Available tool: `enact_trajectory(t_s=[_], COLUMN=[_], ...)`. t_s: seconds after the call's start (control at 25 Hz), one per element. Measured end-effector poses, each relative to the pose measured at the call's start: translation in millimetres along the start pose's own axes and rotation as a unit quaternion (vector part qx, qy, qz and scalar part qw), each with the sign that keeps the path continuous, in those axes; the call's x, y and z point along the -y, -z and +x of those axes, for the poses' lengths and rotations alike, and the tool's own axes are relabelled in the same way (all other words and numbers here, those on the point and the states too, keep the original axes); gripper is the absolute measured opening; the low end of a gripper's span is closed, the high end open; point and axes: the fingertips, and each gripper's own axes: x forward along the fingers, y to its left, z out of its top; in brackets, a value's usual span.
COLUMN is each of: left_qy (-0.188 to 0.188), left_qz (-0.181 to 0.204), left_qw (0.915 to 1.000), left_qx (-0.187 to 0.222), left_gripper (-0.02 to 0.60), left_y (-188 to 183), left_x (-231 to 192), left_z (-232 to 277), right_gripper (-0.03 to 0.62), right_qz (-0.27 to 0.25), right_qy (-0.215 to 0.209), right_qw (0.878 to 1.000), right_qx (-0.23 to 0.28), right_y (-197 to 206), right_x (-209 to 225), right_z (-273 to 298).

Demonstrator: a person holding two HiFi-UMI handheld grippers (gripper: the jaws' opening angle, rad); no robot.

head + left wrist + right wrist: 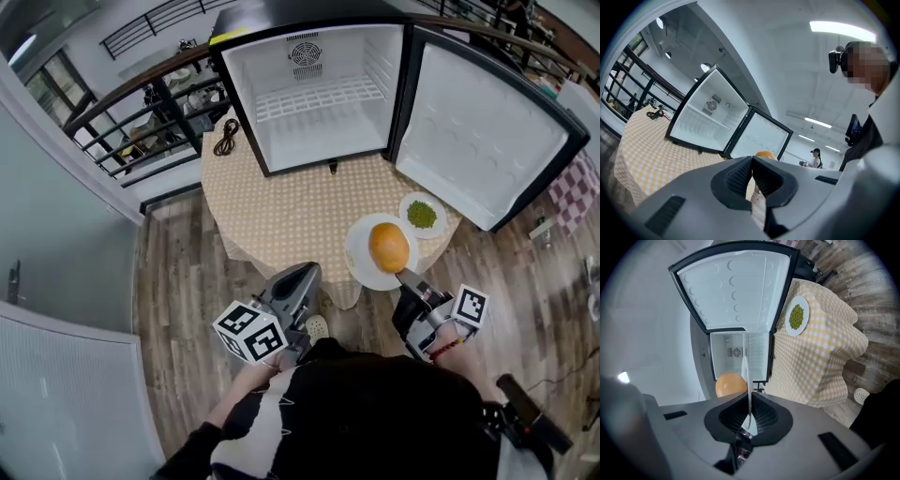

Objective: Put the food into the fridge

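Right gripper (405, 276) clamped on near rim of plate (358, 255) with bun (388, 247). Left gripper (304, 274) closed, empty. Fridge (319, 103) open, far. 1 greens dish (422, 215) right of bun.

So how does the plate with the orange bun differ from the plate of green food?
The bun plate is clearly larger than the green-food plate. The bun plate carries one round orange bun; the green-food plate holds a low green heap. The right claw is shut on the bun plate's near rim, while the green-food plate sits untouched on the table by the fridge door. Both are round and white.
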Motion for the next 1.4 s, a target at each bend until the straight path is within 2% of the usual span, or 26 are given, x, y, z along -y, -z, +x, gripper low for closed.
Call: enact_trajectory(t_s=[0.36,0.68,0.84,1.0,1.28,1.4], left_qy=[0.01,0.035,0.045,0.052,0.026,0.022], left_qz=[-0.004,0.004,0.003,0.001,-0.019,-0.02], left_qw=[0.9999,0.9994,0.999,0.9986,0.9988,0.999], left_qx=[-0.009,-0.008,0.003,0.001,-0.036,-0.034], left_gripper=[0.014,0.014,0.014,0.014,0.012,0.013], left_y=[-49.7,-81.8,-96.7,-96.4,-68.5,-74.7], left_x=[-61.8,-102.4,-123.2,-139.9,-171.3,-176.1], left_z=[21.7,41.2,52.2,56.2,57.6,53.9], right_gripper=[0.023,0.023,0.023,0.023,0.023,0.023], right_qz=[-0.005,0.01,-0.004,-0.016,0.005,0.008], right_qy=[-0.003,0.004,0.001,0.0,0.021,0.021], right_qw=[1.0,0.999,0.999,0.999,0.999,0.999], right_qx=[0.03,0.05,0.048,0.045,0.037,0.037], right_y=[-27.4,-32.4,-40.2,-44.5,-45.7,-49.2], right_x=[-22.7,-20.5,-24.1,-21.9,-2.5,-6.9], right_z=[71.6,118.7,147.8,170.9,194.0,204.5])
